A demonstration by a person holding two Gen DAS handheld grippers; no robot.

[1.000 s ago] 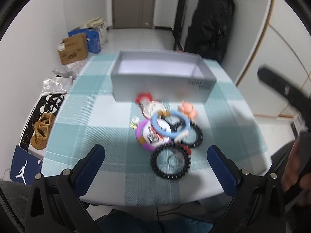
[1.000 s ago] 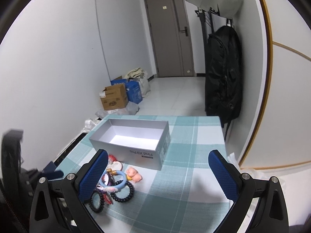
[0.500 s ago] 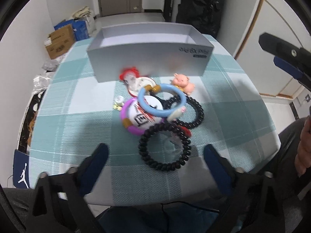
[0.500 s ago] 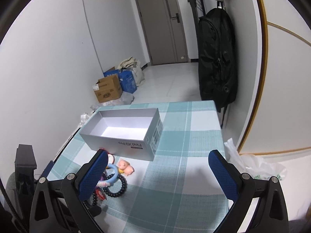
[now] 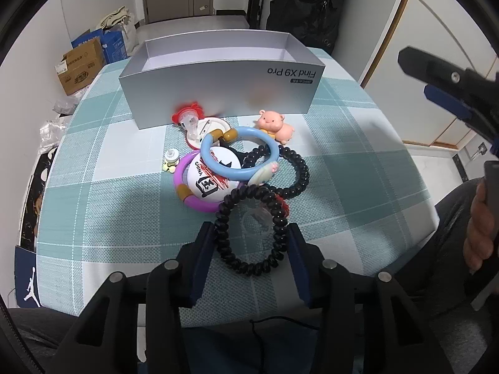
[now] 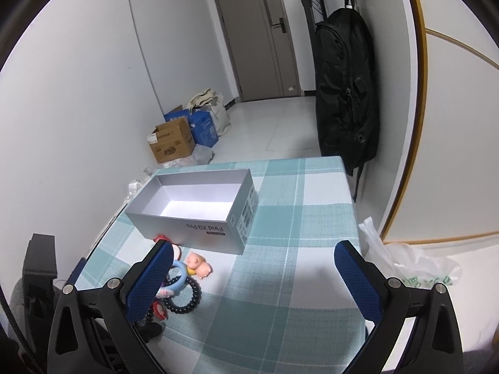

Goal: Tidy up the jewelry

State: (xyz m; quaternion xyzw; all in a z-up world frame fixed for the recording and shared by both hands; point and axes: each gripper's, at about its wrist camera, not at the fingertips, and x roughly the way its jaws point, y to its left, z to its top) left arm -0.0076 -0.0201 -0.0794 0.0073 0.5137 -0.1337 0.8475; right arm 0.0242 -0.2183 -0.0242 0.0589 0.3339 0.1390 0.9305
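Closing around the nearest black spiral hair tie [image 5: 249, 233], my left gripper [image 5: 251, 243] has just been drawing its jaws in, and the blue pads now sit against either side of the coil, though the fisheye makes it hard to say how firmly they press. That tie lies flat on the teal checked tablecloth [image 5: 109, 218] at the near edge of a heap: a second black beaded band [image 5: 296, 171] behind it, a blue ring [image 5: 240, 152] resting over a purple ring [image 5: 193, 199], and a round white badge [image 5: 209, 180] reading "CHINA" above a bold black character with red brush strokes. A pink piglet figure [image 5: 276, 123] stands just beside the heap, a red-edged trinket [image 5: 190, 115] touches the front wall of the box, and a tiny pale charm [image 5: 171, 159] sits to the left. Behind them all stands the open grey box [image 5: 218, 84], printed upside down from my side with "Find X9 Pro" and a small label under it that I cannot read. My right gripper [image 6: 254, 275] hangs with its jaws spread wide and nothing between them, over bare cloth to the right of the heap. On the floor a brown carton [image 5: 79, 68] carries print too small to make out, and a navy bag [image 5: 26, 280] shows a white Jumpman logo.
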